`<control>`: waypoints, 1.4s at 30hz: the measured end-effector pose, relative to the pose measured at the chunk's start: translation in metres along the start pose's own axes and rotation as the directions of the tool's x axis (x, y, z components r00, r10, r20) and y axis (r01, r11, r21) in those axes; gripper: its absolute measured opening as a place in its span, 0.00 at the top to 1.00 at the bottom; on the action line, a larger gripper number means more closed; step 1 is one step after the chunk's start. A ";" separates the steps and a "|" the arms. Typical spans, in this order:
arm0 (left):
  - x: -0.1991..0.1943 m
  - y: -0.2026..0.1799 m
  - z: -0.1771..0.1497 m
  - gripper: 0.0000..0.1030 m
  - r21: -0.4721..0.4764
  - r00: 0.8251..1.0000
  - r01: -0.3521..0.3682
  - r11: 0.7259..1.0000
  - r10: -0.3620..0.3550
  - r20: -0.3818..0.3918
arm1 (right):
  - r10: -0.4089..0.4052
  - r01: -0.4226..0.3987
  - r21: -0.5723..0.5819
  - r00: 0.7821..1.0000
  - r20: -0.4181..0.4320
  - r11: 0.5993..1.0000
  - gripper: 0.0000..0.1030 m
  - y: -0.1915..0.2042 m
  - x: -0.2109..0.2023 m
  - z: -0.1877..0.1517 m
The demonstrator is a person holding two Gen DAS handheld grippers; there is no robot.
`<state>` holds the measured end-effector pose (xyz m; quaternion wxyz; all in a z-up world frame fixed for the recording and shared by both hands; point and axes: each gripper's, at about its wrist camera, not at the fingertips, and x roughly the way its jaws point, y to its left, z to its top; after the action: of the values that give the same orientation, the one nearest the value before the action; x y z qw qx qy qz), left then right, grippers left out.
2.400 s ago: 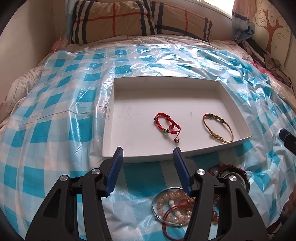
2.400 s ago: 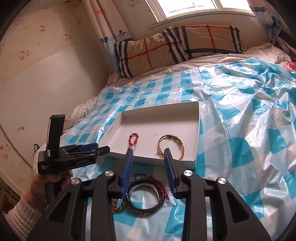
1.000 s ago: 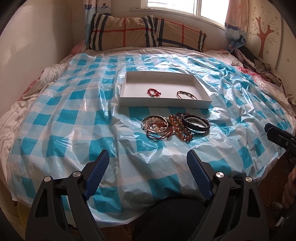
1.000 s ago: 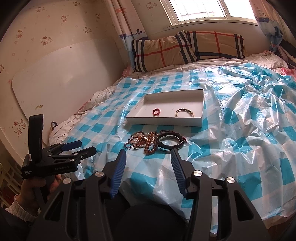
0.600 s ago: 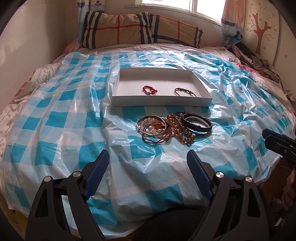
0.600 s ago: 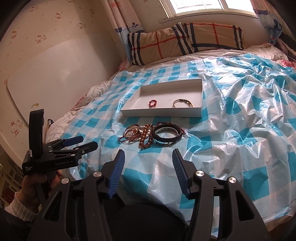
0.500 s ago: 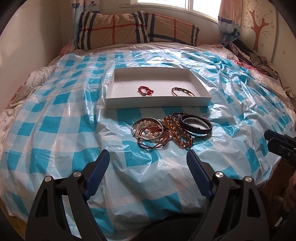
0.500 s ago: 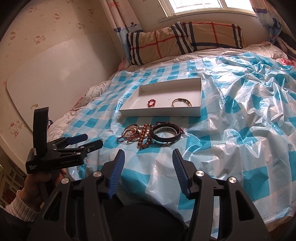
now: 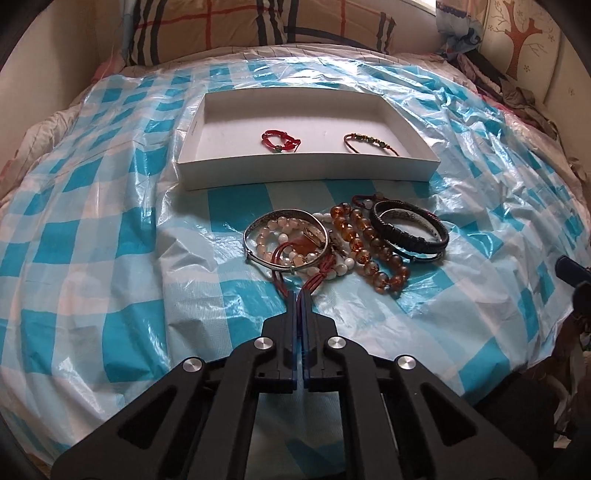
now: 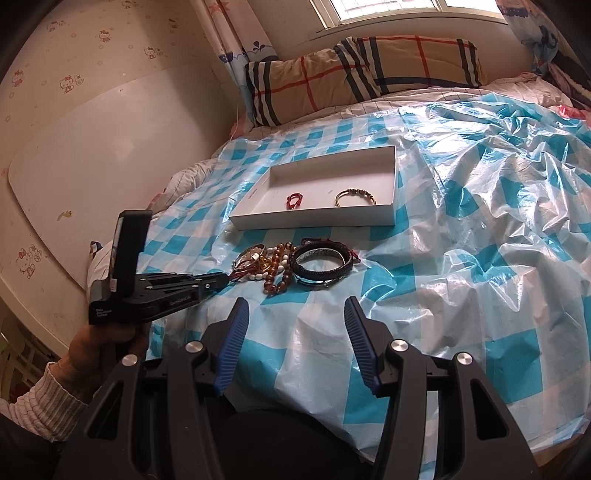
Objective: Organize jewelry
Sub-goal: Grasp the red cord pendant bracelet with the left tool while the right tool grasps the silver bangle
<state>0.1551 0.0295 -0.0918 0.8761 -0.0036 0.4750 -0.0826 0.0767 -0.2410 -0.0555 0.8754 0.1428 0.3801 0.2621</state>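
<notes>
A white tray [image 9: 306, 171] on the checked plastic sheet holds a red woven bracelet [image 9: 280, 142] and a brown-gold beaded one [image 9: 371, 144]. In front of it lies a pile: a silver bangle [image 9: 284, 213] around pale beads, an amber bead string [image 9: 369, 243], black bangles [image 9: 410, 232] and a red cord bracelet [image 9: 317, 277]. My left gripper [image 9: 300, 293] is shut at the pile's near edge, and the cord's loop end runs in between its tips. In the right wrist view the left gripper [image 10: 223, 278] reaches the pile from the left. My right gripper [image 10: 295, 306] hangs open and holds nothing, short of the pile.
A plaid pillow [image 9: 258, 26] lies against the wall behind the tray. Crumpled clothes [image 9: 517, 99] are heaped at the bed's far right. A white board [image 10: 92, 147] leans on the wall left of the bed. The plastic sheet [image 10: 498, 221] is wrinkled on the right.
My left gripper came forward and down to the pile, and its wide jaws closed on the red cord. The right gripper stayed back, open as before.
</notes>
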 end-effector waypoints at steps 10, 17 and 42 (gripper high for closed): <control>-0.048 0.014 -0.027 0.98 -0.066 0.995 0.091 0.994 -0.089 0.037 | 0.019 -0.019 -0.034 1.000 -0.011 0.999 0.49 0.015 0.006 0.004; -0.029 0.017 -0.036 0.98 -0.027 0.999 0.009 1.000 -0.010 -0.045 | 0.050 -0.054 -0.100 0.998 -0.043 0.994 0.49 0.036 0.026 0.016; -0.028 0.056 -0.047 0.98 -0.110 0.997 0.075 0.991 -0.072 0.028 | -0.047 -0.063 -0.286 0.931 -0.362 0.956 0.77 0.079 0.209 0.060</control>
<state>0.1091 0.0924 -0.0991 0.8765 -0.0706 0.4680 -0.0883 0.2133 -0.0602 -0.1028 0.7999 -0.0379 0.4925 0.3410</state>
